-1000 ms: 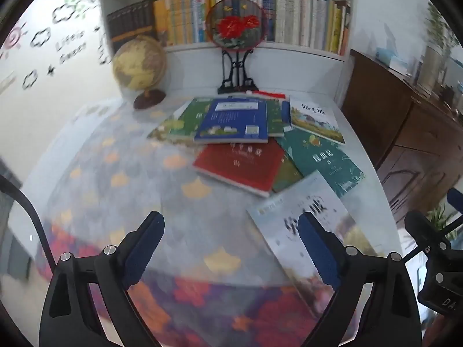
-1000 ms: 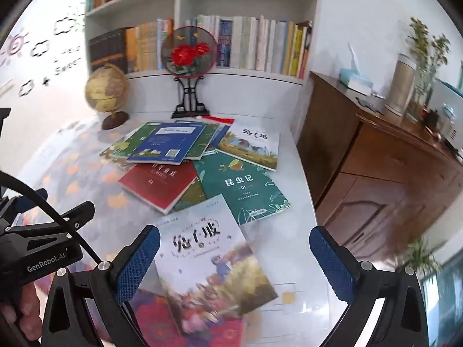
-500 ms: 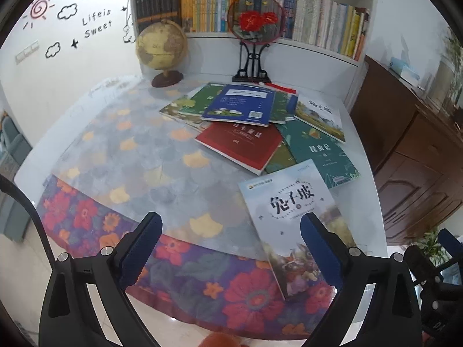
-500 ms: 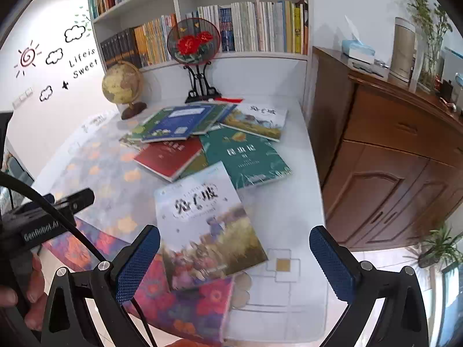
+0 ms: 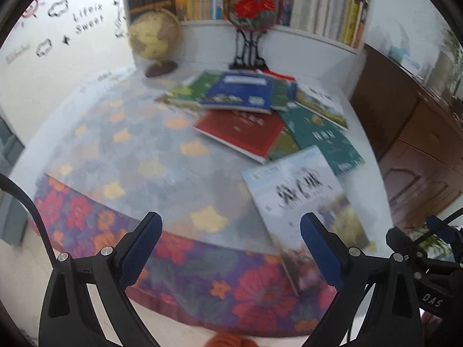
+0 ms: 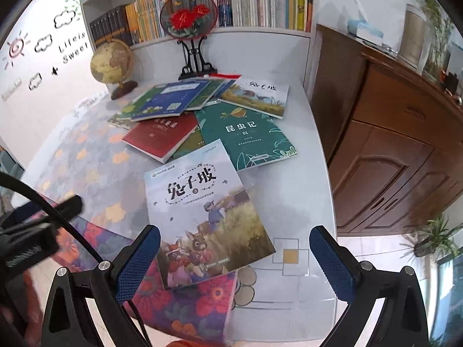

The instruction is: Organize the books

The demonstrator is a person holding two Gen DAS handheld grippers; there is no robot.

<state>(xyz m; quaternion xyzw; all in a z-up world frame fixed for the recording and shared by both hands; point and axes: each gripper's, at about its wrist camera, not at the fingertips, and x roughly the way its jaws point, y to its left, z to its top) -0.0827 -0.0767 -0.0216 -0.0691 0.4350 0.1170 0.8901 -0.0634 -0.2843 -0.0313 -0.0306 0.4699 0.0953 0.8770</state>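
Lying scattered across white table [image 6: 315, 156], far and right: loose books [image 6: 202, 115], with pale rabbit-cover book [image 6: 202, 208] nearest, overhanging floral cloth [image 6: 185, 312]. Hovering at near edge, both spread wide and gripping nothing: left gripper [image 5: 228, 248], right gripper [image 6: 234, 263].

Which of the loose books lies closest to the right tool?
The pale blue rabbit-cover book, lying alone at the near table edge between the open right tool fingers; the others sit farther back.
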